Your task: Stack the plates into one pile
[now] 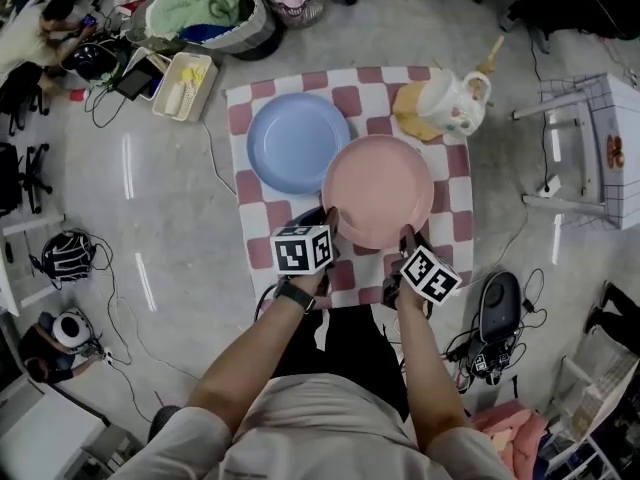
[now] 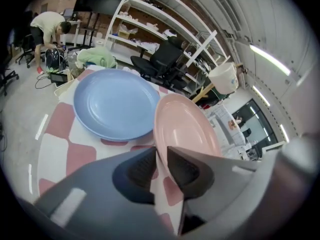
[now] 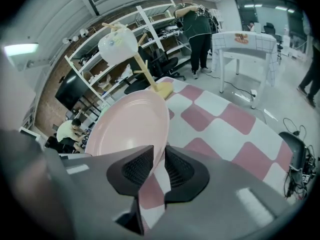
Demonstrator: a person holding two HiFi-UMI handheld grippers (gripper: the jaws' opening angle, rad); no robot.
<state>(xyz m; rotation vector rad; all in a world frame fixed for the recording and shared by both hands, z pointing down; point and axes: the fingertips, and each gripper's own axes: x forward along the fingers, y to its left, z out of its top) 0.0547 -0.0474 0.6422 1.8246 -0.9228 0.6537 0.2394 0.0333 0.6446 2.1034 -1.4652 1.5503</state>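
Observation:
A pink plate is lifted off the red-and-white checkered cloth, its left edge just beside a blue plate that lies flat on the cloth. My left gripper is shut on the pink plate's near-left rim, and my right gripper is shut on its near-right rim. In the left gripper view the pink plate runs edge-on into the left gripper, with the blue plate beyond. In the right gripper view the pink plate tilts up from the right gripper.
A white mug on a wooden stand sits at the cloth's far right corner. A white stool stands to the right, and a tray and a basket of laundry to the far left. Cables and a black device lie on the floor.

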